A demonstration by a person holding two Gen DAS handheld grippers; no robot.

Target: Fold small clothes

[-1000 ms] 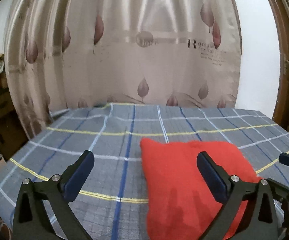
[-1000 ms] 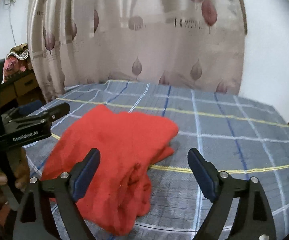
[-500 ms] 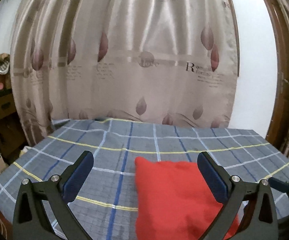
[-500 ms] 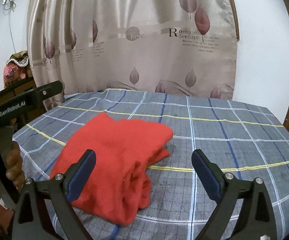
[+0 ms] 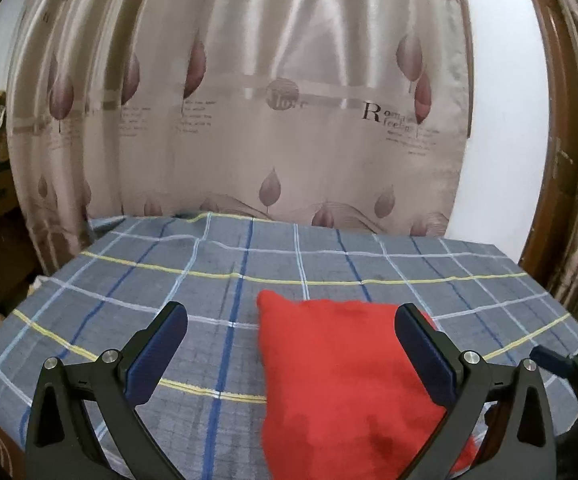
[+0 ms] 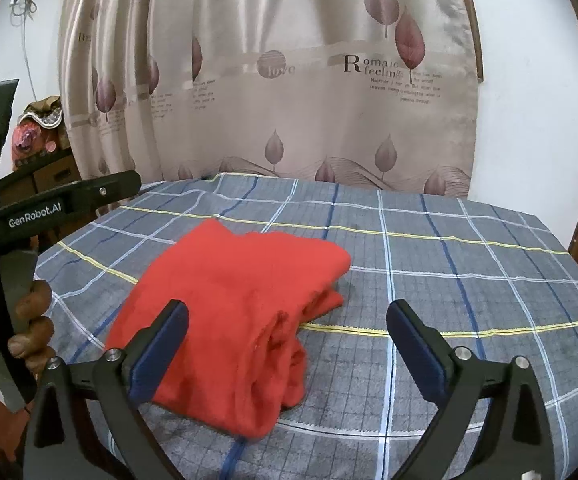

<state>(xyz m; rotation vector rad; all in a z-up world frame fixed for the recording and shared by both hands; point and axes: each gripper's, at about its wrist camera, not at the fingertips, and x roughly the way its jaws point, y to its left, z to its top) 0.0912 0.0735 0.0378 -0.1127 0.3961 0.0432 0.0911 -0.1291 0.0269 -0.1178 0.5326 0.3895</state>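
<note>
Left wrist view: the left gripper (image 5: 291, 338) is seen with its jaws spread wide and nothing between the pads; it is held above the table (image 5: 329, 264), which is covered by a grey checked cloth. The red garment (image 5: 349, 376) lies flat on the cloth, mostly to the right of centre, behind the right-hand finger, with one corner pointing toward the curtain (image 5: 249, 120). No contact between pad and fabric is observed. Right wrist view: the right gripper (image 6: 287, 342) is likewise released; its jaws have just been opening, and nothing is held between them. The red garment (image 6: 241, 304) is seen as a folded bundle resting on the table (image 6: 469, 248), with stacked layers showing at its near right edge and the top layer smooth. A hand (image 6: 13, 336) holding the other tool is noted at the left margin. Judgement: the fold appears largely made and the garment set down. To finish it well, the loose layered edge would be squared against the top layer, any bulge pressed flat, and both tools lifted clear without snagging the fabric.
</note>
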